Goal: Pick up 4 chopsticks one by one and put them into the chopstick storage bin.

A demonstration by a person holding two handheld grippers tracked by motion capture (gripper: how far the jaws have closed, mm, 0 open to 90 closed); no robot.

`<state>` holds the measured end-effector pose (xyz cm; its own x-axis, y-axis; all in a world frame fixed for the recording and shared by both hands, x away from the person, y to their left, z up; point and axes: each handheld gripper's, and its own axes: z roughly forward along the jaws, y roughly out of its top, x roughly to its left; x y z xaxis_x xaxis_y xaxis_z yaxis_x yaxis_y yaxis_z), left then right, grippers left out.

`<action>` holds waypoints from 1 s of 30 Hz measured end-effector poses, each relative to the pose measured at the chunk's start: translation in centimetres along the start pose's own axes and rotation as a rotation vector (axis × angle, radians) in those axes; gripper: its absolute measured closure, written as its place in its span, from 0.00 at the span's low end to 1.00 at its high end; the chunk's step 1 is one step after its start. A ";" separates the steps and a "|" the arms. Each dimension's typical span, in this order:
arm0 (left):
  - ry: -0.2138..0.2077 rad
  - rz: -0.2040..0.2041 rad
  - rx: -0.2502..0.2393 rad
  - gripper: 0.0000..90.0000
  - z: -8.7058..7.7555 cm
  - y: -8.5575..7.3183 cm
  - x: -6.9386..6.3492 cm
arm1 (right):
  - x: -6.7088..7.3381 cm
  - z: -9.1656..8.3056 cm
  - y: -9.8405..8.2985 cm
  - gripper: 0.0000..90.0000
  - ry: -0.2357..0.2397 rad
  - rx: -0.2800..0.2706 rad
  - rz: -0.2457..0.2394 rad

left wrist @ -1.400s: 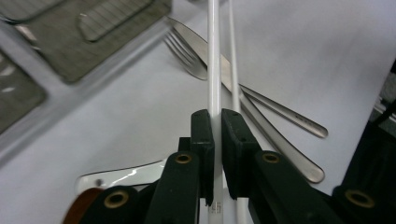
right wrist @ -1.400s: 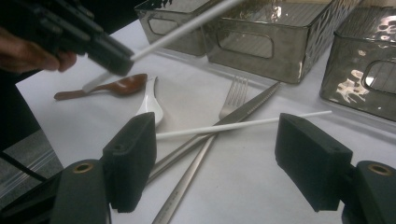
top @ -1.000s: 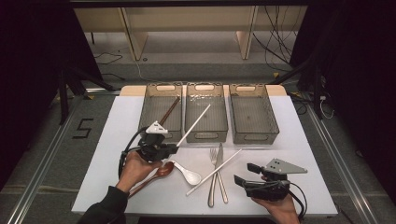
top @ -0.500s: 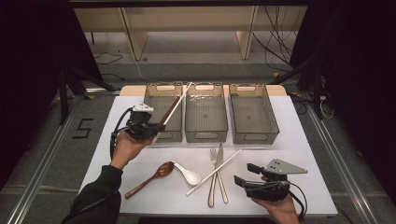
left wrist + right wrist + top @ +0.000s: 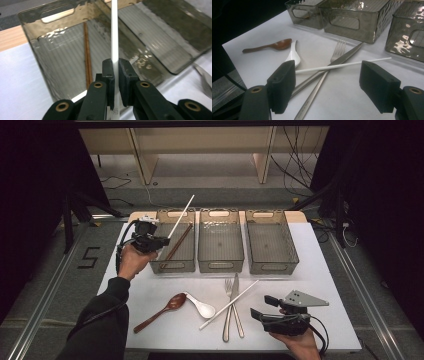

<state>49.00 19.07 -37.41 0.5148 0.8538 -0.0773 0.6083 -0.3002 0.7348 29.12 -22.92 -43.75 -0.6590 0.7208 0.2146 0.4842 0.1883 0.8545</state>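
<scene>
Here, label by label:
Bench: a white table (image 5: 320,285) carries everything.
Bins: three smoky translucent plastic bins (image 5: 220,240) in a row along the far edge, touching side by side.
White chopsticks: two. One thin white plastic chopstick (image 5: 181,216) is pinched in the left gripper and slants up over the left bin toward the far edge; in the left gripper view it runs straight up from between the pads (image 5: 115,30). The other white chopstick (image 5: 229,304) lies on the bench near the front edge, across the fork and knife.
Brown chopsticks: a dark wooden pair (image 5: 178,242) lying inside the left bin, two sticks close together.
Spoons: two, near the front-left part of the bench; a brown wooden spoon (image 5: 159,311) and a white ceramic soup spoon (image 5: 201,306), bowls touching.
Fork: one steel fork (image 5: 227,312).
Knife: one steel table knife (image 5: 236,306), crossing the fork.
Left gripper (image 5: 159,241): jaws pressed onto the white chopstick, at the left bin's left rim.
Right gripper (image 5: 256,307): jaws spread wide, nothing between them, near the front-right corner.
</scene>
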 end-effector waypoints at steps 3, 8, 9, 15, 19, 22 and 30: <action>0.012 -0.012 0.015 0.93 0.5 0.0 0.8 | 0.0 0.0 0.0 0.33 0.000 0.001 0.003; 0.026 -0.032 0.020 0.93 1.2 -0.2 1.7 | 0.0 0.1 0.0 0.33 0.002 0.002 -0.001; 0.028 -0.036 0.024 0.93 1.4 -0.2 1.8 | 0.0 0.1 0.0 0.33 0.003 0.003 0.001; 0.045 -0.035 0.050 0.93 2.3 -0.1 2.2 | 0.1 0.2 -0.1 0.33 0.006 0.006 -0.003; 0.048 -0.029 0.071 0.92 3.0 -0.4 2.3 | 0.0 0.1 -0.1 0.33 0.004 0.004 0.003; 0.042 -0.052 0.076 0.92 3.3 -0.5 2.5 | 0.1 0.1 -0.1 0.33 0.006 0.005 -0.001; 0.033 -0.078 0.111 0.92 4.1 -0.9 2.8 | 0.0 0.1 -0.1 0.33 0.005 0.004 0.000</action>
<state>52.32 19.97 -41.01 0.4447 0.8891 -0.1080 0.7094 -0.2761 0.6484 29.12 -22.84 -43.83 -0.6617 0.7177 0.2171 0.4867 0.1909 0.8524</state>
